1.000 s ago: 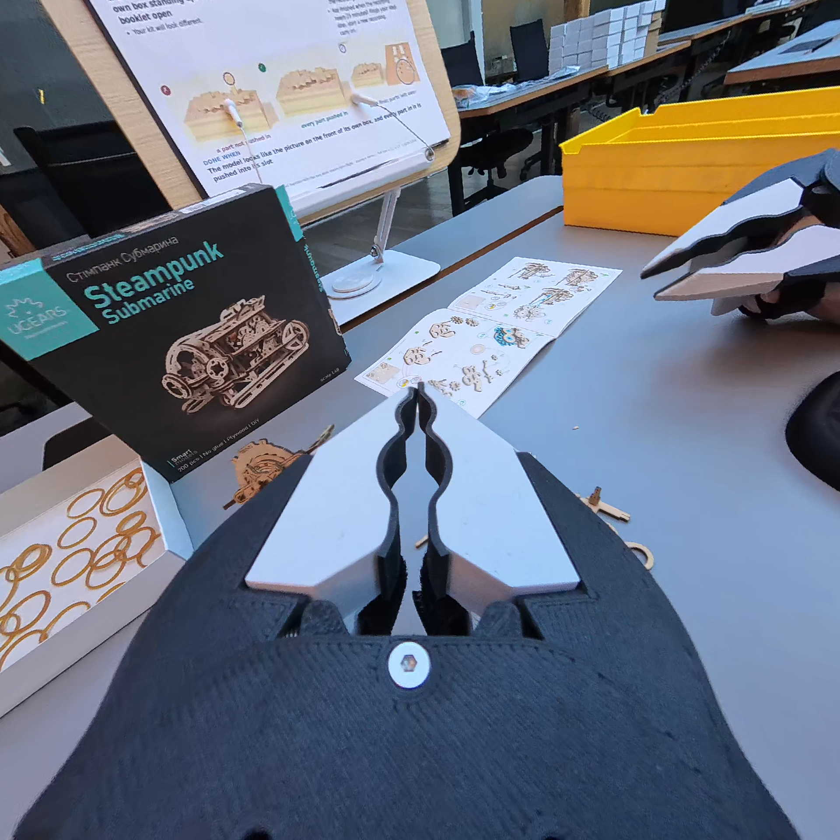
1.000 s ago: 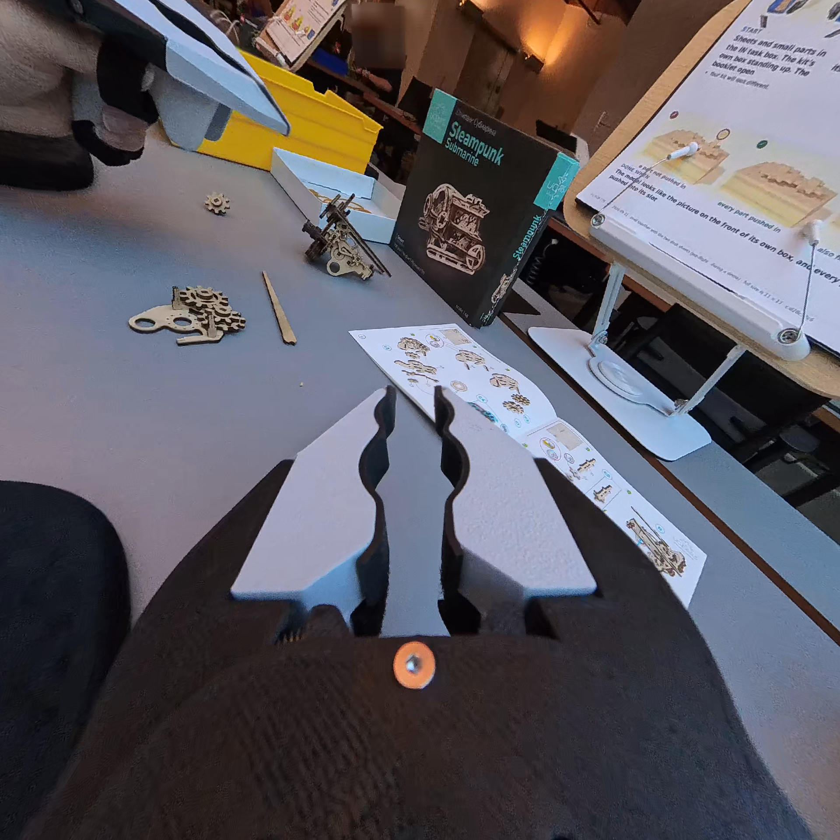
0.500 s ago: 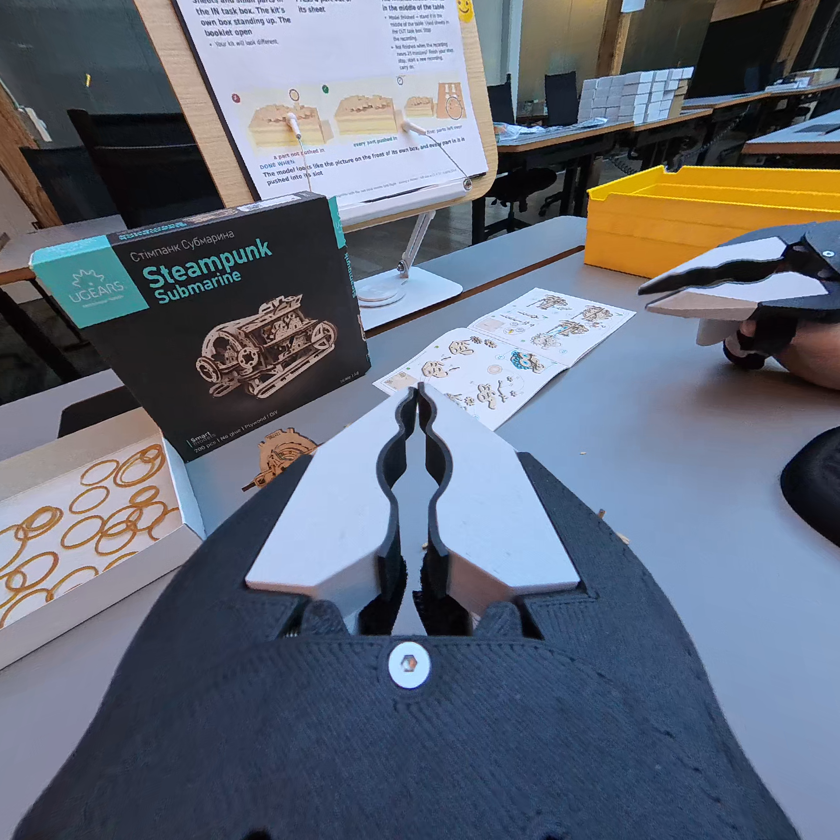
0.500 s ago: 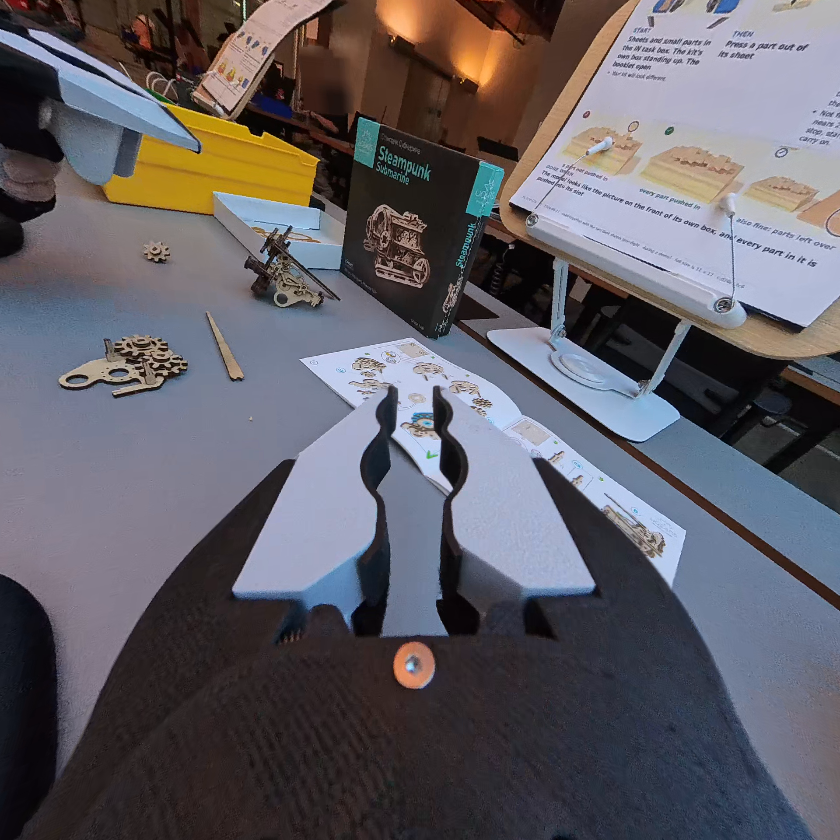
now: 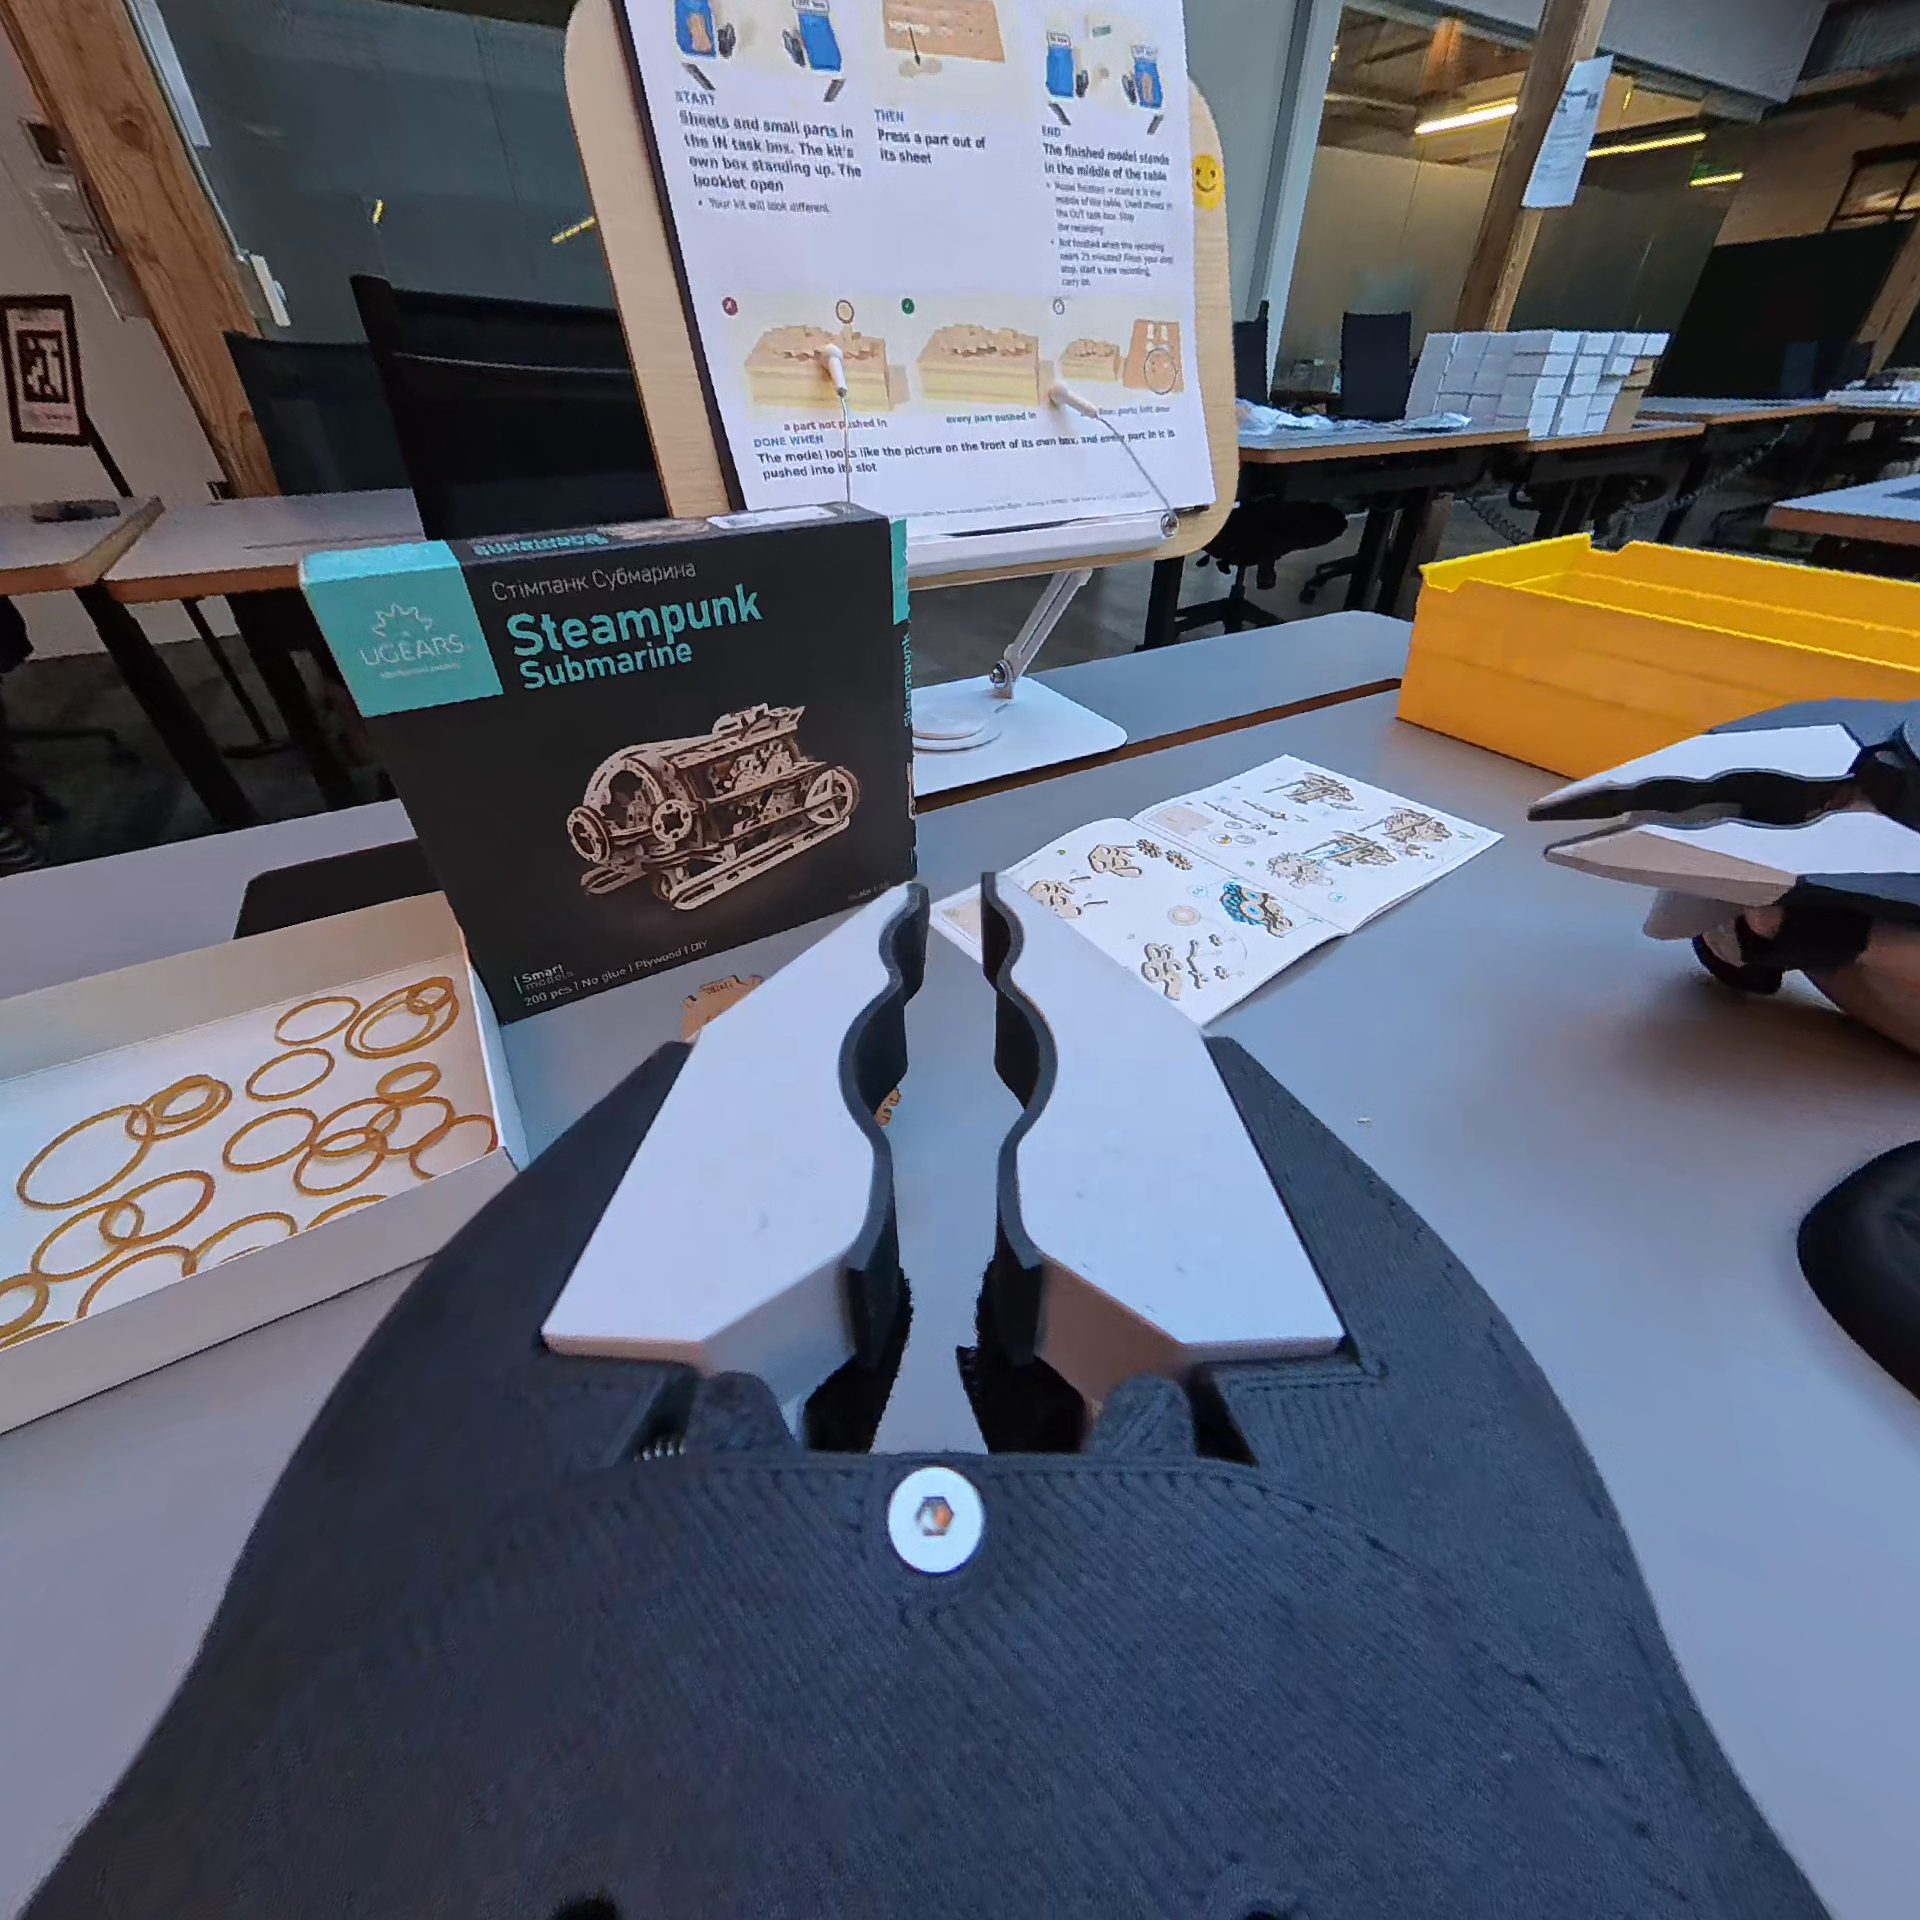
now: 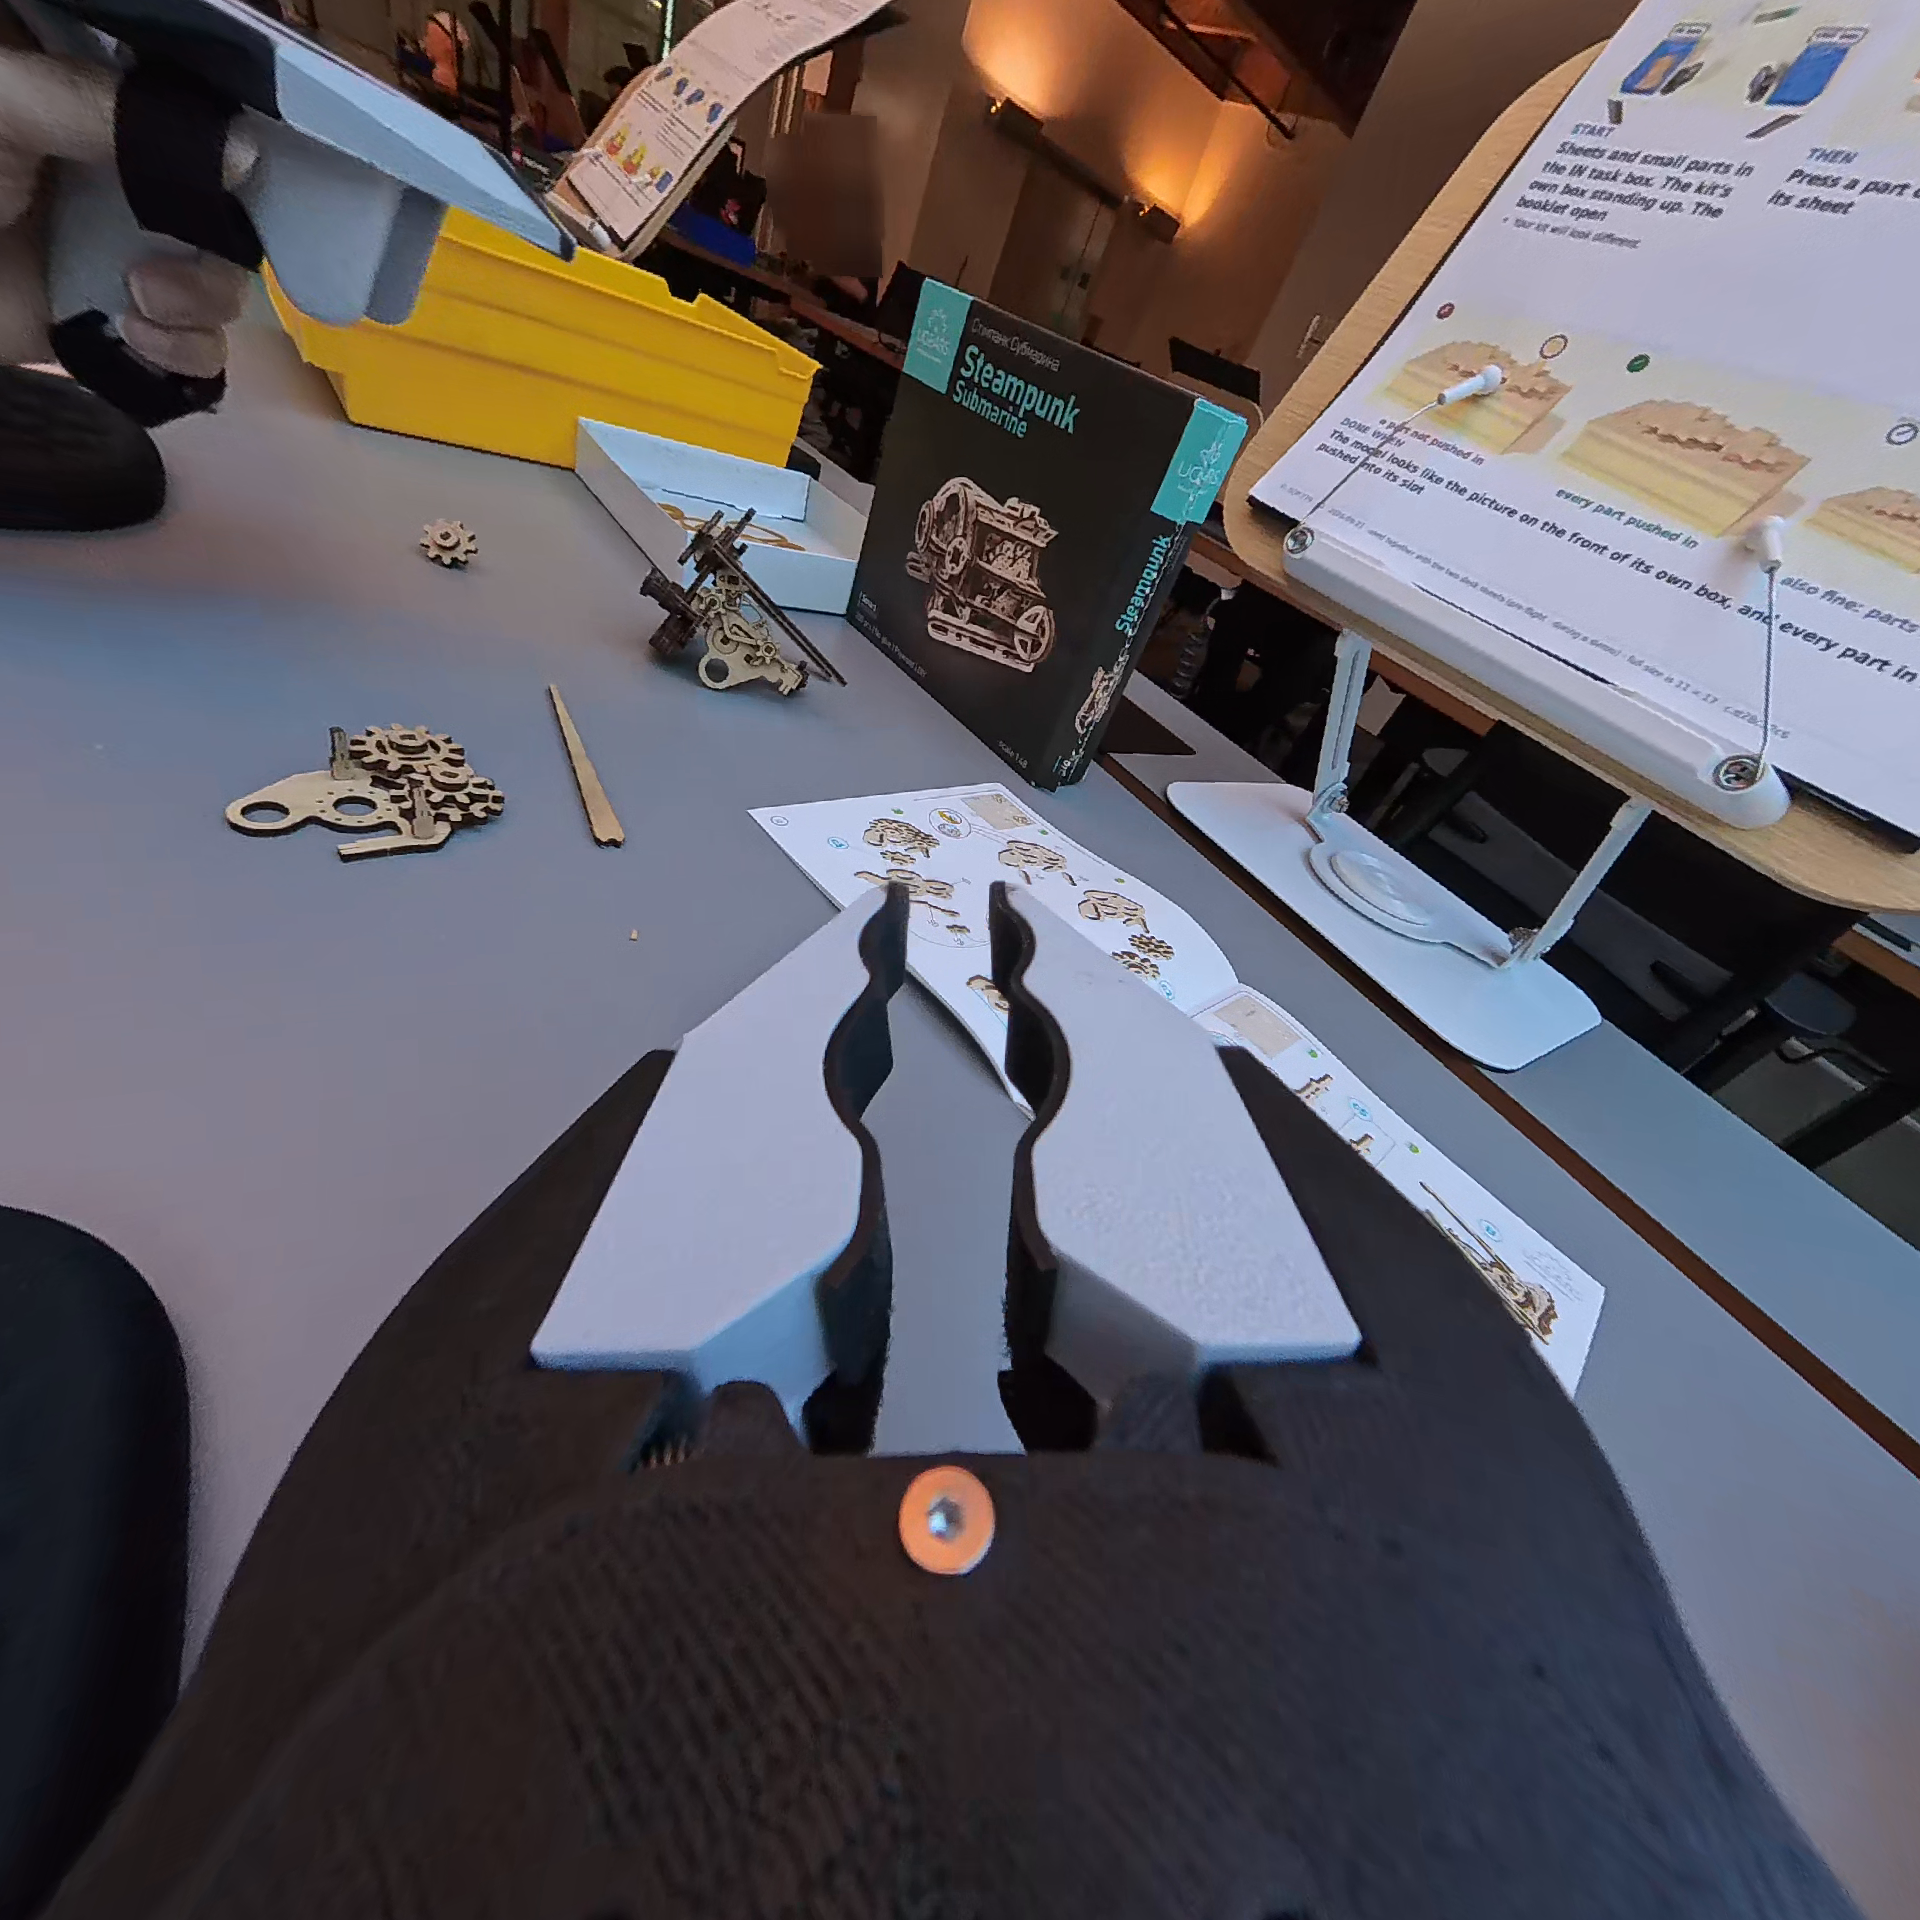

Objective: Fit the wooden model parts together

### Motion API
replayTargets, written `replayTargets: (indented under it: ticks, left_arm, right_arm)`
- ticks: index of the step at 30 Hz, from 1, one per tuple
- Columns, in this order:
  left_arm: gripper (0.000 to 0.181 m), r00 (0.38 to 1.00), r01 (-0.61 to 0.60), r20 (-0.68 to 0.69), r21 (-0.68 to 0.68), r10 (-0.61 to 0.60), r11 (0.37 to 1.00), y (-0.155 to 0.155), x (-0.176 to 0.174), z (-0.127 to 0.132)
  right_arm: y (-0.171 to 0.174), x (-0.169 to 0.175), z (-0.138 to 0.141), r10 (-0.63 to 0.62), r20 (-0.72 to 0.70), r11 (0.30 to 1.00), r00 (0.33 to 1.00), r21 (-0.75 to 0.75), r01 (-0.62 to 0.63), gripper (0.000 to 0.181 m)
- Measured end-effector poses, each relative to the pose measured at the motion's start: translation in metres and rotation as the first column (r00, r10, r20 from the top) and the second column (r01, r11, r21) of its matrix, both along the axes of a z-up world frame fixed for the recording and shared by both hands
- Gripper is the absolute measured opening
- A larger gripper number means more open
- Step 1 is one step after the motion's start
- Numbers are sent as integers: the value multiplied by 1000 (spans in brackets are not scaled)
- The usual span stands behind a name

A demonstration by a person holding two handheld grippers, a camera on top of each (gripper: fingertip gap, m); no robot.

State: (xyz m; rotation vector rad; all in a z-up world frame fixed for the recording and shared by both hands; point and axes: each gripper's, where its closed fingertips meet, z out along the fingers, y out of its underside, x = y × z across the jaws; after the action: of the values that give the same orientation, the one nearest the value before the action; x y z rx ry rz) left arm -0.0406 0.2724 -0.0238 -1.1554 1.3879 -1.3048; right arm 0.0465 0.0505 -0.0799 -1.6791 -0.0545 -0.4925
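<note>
Both the left gripper (image 5: 951, 904) and right gripper (image 6: 943, 902) hover empty, jaws slightly spread, apparently between steps, the flat wooden gear plate (image 6: 364, 792) and half-built wooden gear assembly (image 6: 727, 613) ahead-left of the right one.

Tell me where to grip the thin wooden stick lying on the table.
Take the wooden stick across its middle, from above, fingers straddling its narrow width. It lies flat, apart from the gear plate, so probably only its long edges offer purchase. Right hand-held gripper is open.
</note>
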Motion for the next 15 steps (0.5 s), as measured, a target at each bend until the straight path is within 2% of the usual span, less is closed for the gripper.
replayTargets:
  ticks: [8, 15]
  left_arm:
    - [14, 997, 36, -75, 28, -34, 999, -8, 6, -16]
    - [19, 995, -18, -98, 105, 28, 994, 3, 6, -22]
  right_arm:
    - [-1, -7, 1, 40, -13, 999, 999, 12, -40, 14]
    - [1, -6, 2, 34, -13, 999, 999, 18, -34, 14]
